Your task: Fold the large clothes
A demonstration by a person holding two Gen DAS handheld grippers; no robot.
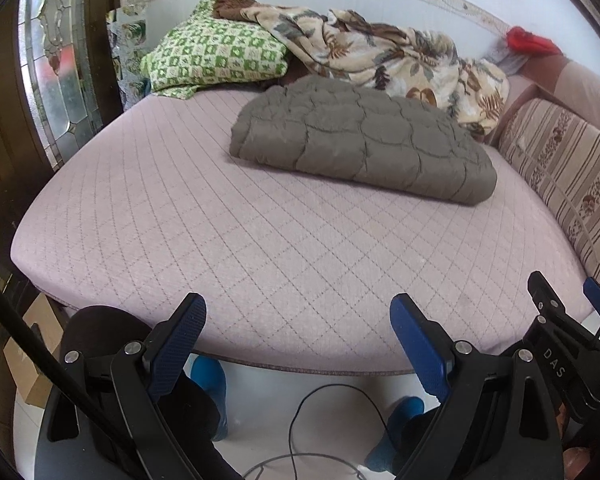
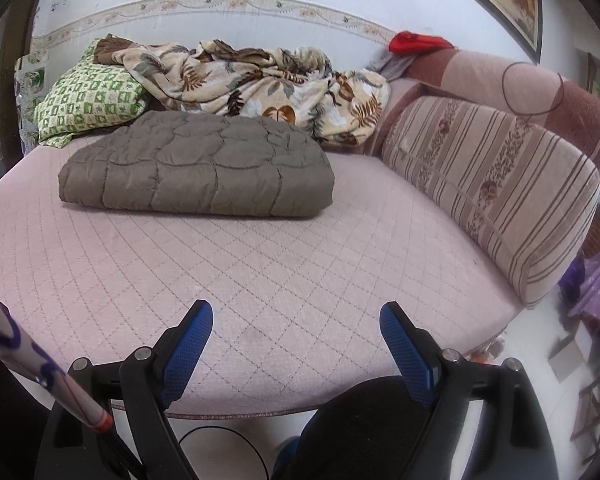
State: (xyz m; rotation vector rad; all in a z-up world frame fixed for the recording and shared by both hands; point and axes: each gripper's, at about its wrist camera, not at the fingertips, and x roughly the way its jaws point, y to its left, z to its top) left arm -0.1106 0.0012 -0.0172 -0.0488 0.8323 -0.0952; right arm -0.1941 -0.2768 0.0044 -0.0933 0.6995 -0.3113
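Observation:
A grey-brown quilted garment (image 1: 360, 140) lies folded into a thick pad on the far half of the pink quilted bed (image 1: 220, 240). It also shows in the right wrist view (image 2: 200, 168), on the bed (image 2: 300, 272). My left gripper (image 1: 298, 320) is open and empty, held over the bed's near edge, well short of the garment. My right gripper (image 2: 296, 320) is open and empty too, over the near edge. In the left wrist view the right gripper (image 1: 564, 300) shows at the right.
A green checked pillow (image 1: 216, 56) and a crumpled leaf-print blanket (image 1: 380, 52) lie at the bed's far side. A striped bolster (image 2: 492, 184) runs along the right. A red cloth (image 2: 416, 44) sits at the back. A cable (image 1: 332, 420) lies on the floor.

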